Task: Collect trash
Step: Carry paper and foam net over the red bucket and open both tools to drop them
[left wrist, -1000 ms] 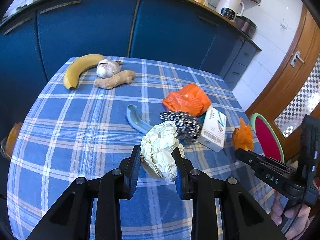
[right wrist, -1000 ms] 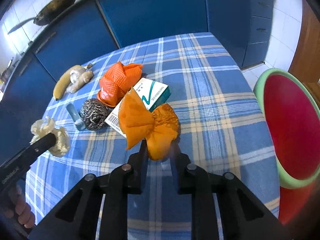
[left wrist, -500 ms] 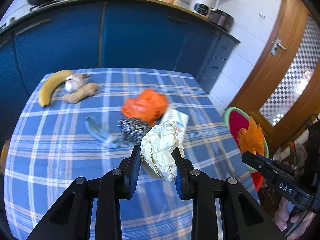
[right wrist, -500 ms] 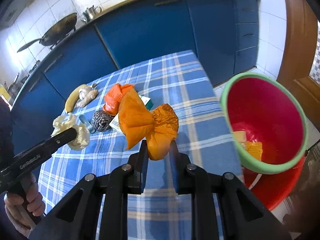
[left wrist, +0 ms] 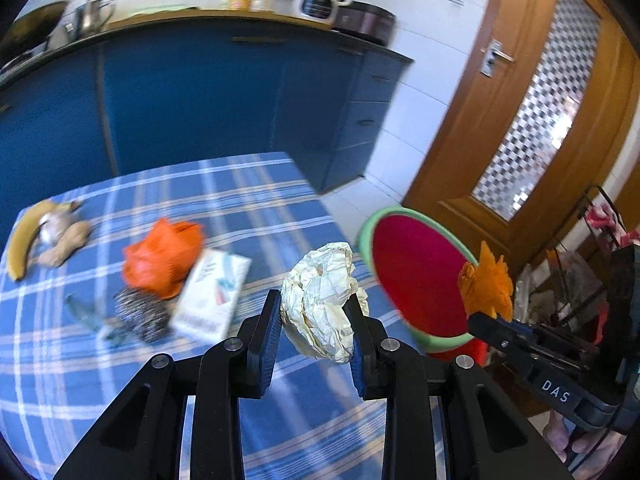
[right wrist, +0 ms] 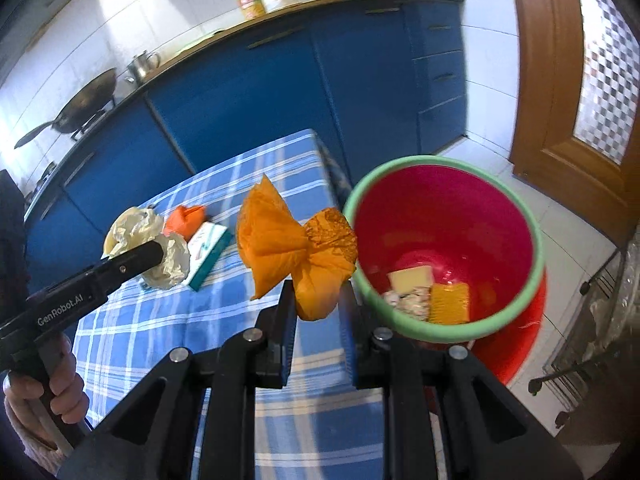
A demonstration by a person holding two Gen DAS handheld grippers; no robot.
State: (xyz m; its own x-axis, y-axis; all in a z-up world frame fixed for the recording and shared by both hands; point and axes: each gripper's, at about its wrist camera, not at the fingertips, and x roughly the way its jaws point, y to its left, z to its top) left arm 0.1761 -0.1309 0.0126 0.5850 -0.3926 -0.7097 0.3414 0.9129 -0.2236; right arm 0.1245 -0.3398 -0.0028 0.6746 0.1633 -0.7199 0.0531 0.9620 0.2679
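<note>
A blue-checked table (left wrist: 120, 380) stands before blue cabinets. Both grippers tilt downward: the left gripper (left wrist: 316, 316) clamps cream paper (left wrist: 320, 300), the right gripper (right wrist: 318, 300) clamps an orange wrapper (right wrist: 296, 248), now at the table's edge beside the bin (right wrist: 536, 248), which earlier lay farther off.

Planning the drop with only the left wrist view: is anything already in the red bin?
Observer: Yes; the right wrist view shows a pale yellow block, a yellow sponge-like pad and crumpled scraps at the red bin's bottom.
Operator: Is the right gripper's hold on the orange bag solid?
Observer: The right gripper's pads pinch the orange bag's lower lobe; most of it bulges above them.
Operator: Is it over the opening?
Observer: Not yet; it shows just left of the bin's green rim.
</note>
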